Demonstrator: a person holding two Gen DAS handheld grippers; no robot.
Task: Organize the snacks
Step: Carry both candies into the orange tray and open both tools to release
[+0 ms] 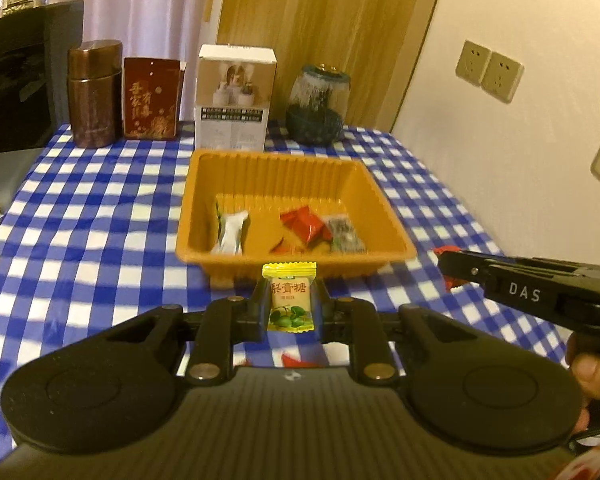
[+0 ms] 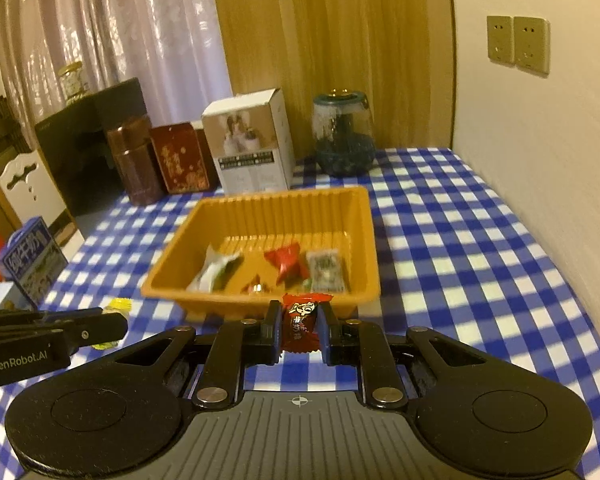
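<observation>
A blue-checked surface (image 1: 100,216) carries an orange tray (image 1: 204,208) near its far edge, with wrapped sweets inside. The left gripper (image 1: 290,304) has its jaws clamped on a yellow candy (image 1: 290,300) just before the tray; the right gripper (image 2: 301,328) pinches a red candy (image 2: 302,326).

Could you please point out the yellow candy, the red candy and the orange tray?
yellow candy (image 1: 290,298): left wrist view, wrapper middle.
red candy (image 2: 303,322): right wrist view, wrapper middle.
orange tray (image 1: 276,172): left wrist view, far wall.

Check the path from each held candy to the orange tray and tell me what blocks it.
Nothing visible does. The left tool holds the yellow candy and the right tool holds the red candy, both just short of the orange tray. Its near wall is low and its top is open.
</observation>
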